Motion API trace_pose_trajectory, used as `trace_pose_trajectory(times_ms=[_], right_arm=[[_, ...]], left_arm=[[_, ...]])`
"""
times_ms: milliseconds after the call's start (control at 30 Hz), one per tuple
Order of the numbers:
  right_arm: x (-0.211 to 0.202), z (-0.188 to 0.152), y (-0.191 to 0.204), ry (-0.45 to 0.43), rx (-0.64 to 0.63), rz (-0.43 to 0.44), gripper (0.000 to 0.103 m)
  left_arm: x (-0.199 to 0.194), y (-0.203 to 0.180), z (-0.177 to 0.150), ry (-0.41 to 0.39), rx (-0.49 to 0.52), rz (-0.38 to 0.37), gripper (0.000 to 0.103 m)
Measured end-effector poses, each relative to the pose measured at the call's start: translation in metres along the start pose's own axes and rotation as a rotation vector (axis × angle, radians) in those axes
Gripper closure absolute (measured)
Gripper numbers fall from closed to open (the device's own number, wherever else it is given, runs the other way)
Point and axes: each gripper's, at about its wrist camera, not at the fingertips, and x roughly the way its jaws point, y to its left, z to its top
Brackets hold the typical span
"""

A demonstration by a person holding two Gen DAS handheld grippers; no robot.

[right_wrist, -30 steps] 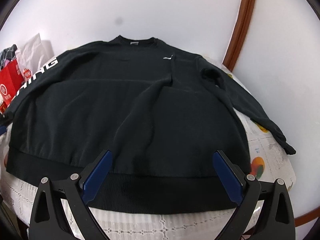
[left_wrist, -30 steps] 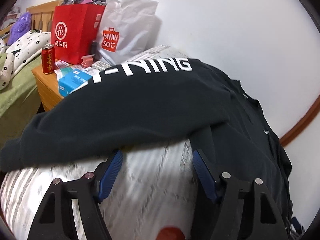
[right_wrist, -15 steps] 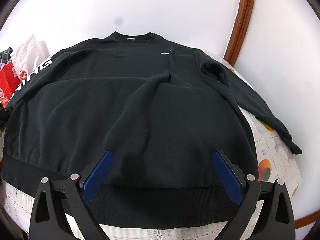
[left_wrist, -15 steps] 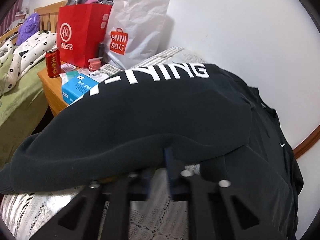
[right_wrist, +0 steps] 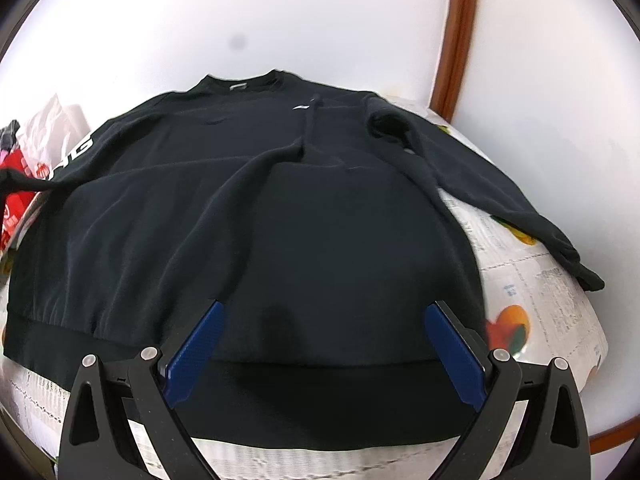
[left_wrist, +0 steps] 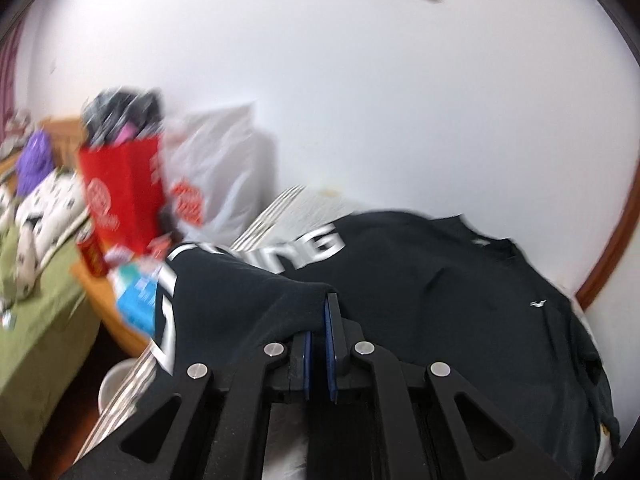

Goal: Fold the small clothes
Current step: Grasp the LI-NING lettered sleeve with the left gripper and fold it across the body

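Observation:
A black sweatshirt [right_wrist: 320, 208] lies spread front up on a covered table, collar at the far wall, hem toward me. Its left sleeve [left_wrist: 240, 304] bears white lettering and is lifted off the table. My left gripper [left_wrist: 322, 308] is shut on the edge of that sleeve and holds it raised. The lifted sleeve shows at the left edge of the right wrist view [right_wrist: 24, 180]. My right gripper [right_wrist: 320, 320] is open and empty, hovering just above the hem [right_wrist: 320, 396]. The right sleeve [right_wrist: 500, 204] lies stretched out toward the table's right edge.
A printed tablecloth [right_wrist: 532, 300] covers the table. Left of it a wooden nightstand [left_wrist: 120, 320] holds a red paper bag [left_wrist: 124, 192], a white shopping bag [left_wrist: 216, 176], a red can [left_wrist: 92, 256] and a blue box [left_wrist: 138, 304]. A bed [left_wrist: 36, 248] lies further left. A white wall stands close behind.
My left gripper closed on the lettered sleeve and lifted it up and toward the sweatshirt body. My right gripper drifted slightly closer to the hem and stayed open.

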Motion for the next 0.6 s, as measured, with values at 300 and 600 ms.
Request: trace_pose_trajectory(times_ms=[300,600], right_arm=[[-0.009,-0.008,-0.045,0.000,0.072,-0.038,0.004],[-0.006,-0.023,-0.070,0.033,0.102,-0.071,0.004]], left_arm=[[0.027,-0.155,-0.008,0.043,0.248,-0.187,0.097],[0.065,-0.227,-0.061,0.214,0.383,-0.259,0.096]])
